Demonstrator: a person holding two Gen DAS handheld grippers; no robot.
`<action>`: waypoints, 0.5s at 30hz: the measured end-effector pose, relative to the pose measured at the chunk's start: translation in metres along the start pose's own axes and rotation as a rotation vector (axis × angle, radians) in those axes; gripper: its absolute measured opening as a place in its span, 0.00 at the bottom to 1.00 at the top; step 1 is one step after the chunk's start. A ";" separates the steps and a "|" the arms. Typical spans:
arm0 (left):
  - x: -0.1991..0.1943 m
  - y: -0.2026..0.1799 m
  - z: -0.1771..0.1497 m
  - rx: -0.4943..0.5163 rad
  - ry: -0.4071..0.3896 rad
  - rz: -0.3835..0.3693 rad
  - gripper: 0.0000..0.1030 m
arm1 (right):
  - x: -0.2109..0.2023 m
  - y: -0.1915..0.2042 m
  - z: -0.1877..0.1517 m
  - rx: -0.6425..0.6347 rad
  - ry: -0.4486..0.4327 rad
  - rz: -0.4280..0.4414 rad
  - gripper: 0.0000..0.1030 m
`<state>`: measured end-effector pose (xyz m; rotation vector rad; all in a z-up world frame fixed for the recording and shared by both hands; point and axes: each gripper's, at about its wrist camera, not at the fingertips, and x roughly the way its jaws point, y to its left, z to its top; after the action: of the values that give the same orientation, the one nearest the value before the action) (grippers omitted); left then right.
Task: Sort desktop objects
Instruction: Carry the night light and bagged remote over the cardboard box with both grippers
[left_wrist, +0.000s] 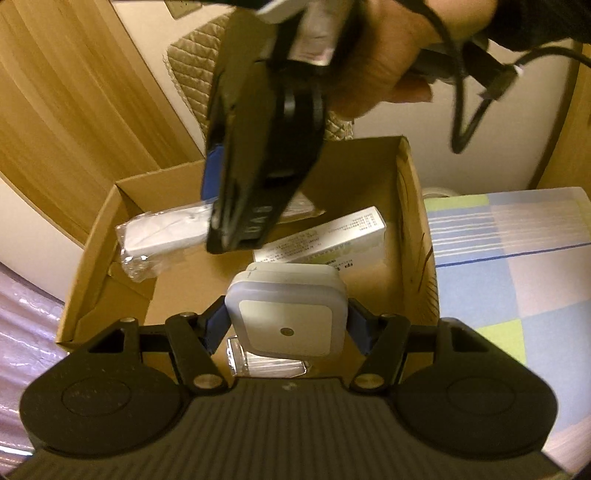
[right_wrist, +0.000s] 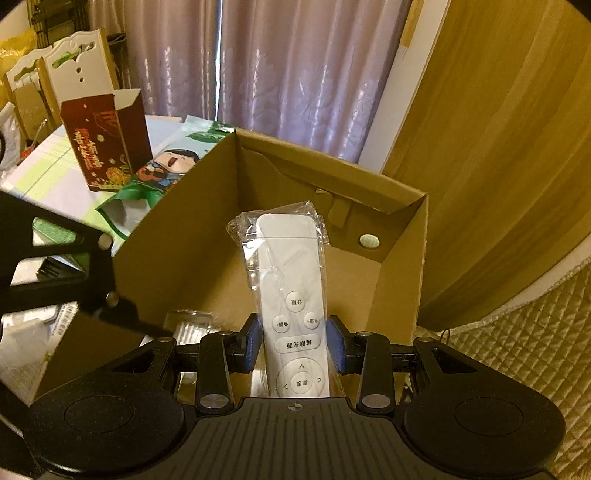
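Left wrist view has my left gripper (left_wrist: 286, 326) clamped about half-wide on a white square night light (left_wrist: 290, 314), blue pads against its two sides, held above the open cardboard box (left_wrist: 413, 236). Inside the box I count a white printed carton (left_wrist: 332, 232) against the far side and a clear plastic case (left_wrist: 266, 363) on the floor below the night light. So, by my judgement, the sorting is well under way: two items lie in the box, and two more are in hand and not yet set down.

Right wrist view has my right gripper (right_wrist: 295, 345) closed narrowly on a white remote control in a clear plastic sleeve (right_wrist: 291, 288), its far end reaching over the box interior. The same remote shows in the left view at the left of the box, with the right gripper crossing above it in a hand (left_wrist: 380, 55).

Only the right view shows what is left on the checked tablecloth (right_wrist: 48, 162): a dark red carton (right_wrist: 107, 140), a green cartoon-printed bag (right_wrist: 166, 170) and clutter at the far left too small to name. Only the left view shows the printed carton.
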<state>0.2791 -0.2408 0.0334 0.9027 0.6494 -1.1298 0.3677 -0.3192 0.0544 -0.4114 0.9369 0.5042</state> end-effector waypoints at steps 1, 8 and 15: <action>0.003 0.000 0.000 0.000 0.005 -0.003 0.60 | 0.005 -0.002 0.002 -0.007 0.005 0.000 0.36; 0.020 0.008 0.001 -0.032 0.026 -0.005 0.60 | 0.048 0.000 0.015 -0.057 0.054 0.002 0.36; 0.031 0.016 -0.005 -0.063 0.042 -0.003 0.60 | 0.075 -0.003 0.015 -0.071 0.104 0.009 0.36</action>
<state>0.3041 -0.2491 0.0096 0.8742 0.7168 -1.0896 0.4164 -0.2967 -0.0007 -0.5018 1.0236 0.5293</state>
